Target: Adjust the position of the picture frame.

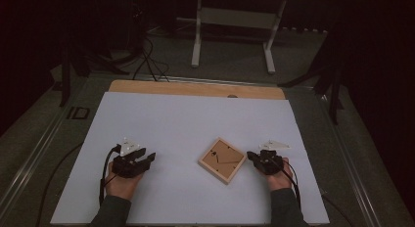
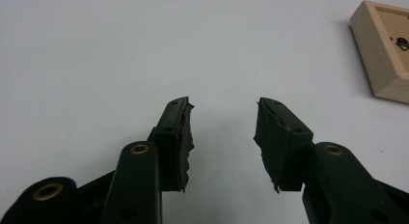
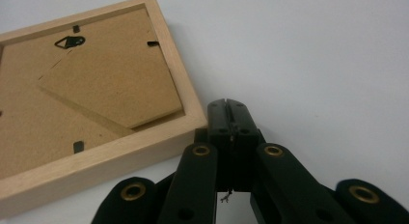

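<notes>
Right gripper (image 1: 252, 155): jaws pressed fully together, nothing between them. Seen along its own jaws (image 3: 230, 104), the closed tip sits on the white table sheet (image 1: 186, 119) just beside the near corner of a wooden picture frame (image 3: 96, 108), close enough that I cannot tell touching from a hair apart. Left gripper (image 1: 147, 156): jaws apart, a clear gap with bare sheet showing between the pads (image 2: 183, 137), gripping nothing.

The picture frame (image 1: 222, 160) lies flat, face down, its brown backing board up, turned cornerwise to the table edge. Metal hanger loop (image 3: 69, 41) and small turn-tabs on the back. The fold-out stand flap (image 3: 115, 79) lies flat against the backing. It sits right of the table's middle, between the two grippers but far nearer the right one; well apart from the left, whose own view catches one frame corner (image 2: 383, 55) at far right.

Nothing lies between either gripper and the frame. Behind the sheet, a strip of bare wooden tabletop (image 1: 195, 87); beyond, a white stand's legs (image 1: 232, 36) on dark floor, with black cables (image 1: 147, 60) trailing.

Both hands (image 1: 122, 180) rest low near the table's near edge, forearms in grey sleeves (image 1: 284, 207), grippers pointing inward and forward.
</notes>
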A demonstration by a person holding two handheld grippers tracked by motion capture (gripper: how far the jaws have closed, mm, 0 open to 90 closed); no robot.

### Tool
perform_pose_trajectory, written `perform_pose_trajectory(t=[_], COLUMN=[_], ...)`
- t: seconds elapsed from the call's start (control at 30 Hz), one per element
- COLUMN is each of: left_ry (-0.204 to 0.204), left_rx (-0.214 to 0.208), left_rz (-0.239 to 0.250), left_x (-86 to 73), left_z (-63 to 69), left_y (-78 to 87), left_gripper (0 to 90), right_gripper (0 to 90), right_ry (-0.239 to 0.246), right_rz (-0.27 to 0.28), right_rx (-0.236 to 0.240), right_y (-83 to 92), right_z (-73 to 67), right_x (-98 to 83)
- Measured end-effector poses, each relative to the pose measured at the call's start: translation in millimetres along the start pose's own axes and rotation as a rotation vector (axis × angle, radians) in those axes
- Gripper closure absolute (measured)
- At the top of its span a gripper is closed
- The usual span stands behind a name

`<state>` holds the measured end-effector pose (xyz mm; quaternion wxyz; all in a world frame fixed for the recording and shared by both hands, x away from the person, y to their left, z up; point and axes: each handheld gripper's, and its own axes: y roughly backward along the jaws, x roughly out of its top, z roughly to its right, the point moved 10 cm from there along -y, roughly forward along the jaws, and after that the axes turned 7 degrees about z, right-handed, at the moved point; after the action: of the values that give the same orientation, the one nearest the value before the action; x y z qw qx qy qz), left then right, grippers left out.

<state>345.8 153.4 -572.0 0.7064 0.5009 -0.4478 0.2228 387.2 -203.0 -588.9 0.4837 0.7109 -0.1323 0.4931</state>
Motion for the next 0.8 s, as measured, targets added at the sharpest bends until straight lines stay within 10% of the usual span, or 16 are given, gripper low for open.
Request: perform_pose_trajectory(t=[0.8], left_ry=[-0.051], left_rx=[-0.08], left_rz=[-0.021], left_x=[-3.8], left_z=[32.8], left_y=[-6.6], left_gripper=[56.6], right_gripper=[89.7], right_ry=[0.118], right_rz=[-0.03], right_rx=[0.101], right_y=[-10.3], right_z=[-47.0], right_x=[0.9])
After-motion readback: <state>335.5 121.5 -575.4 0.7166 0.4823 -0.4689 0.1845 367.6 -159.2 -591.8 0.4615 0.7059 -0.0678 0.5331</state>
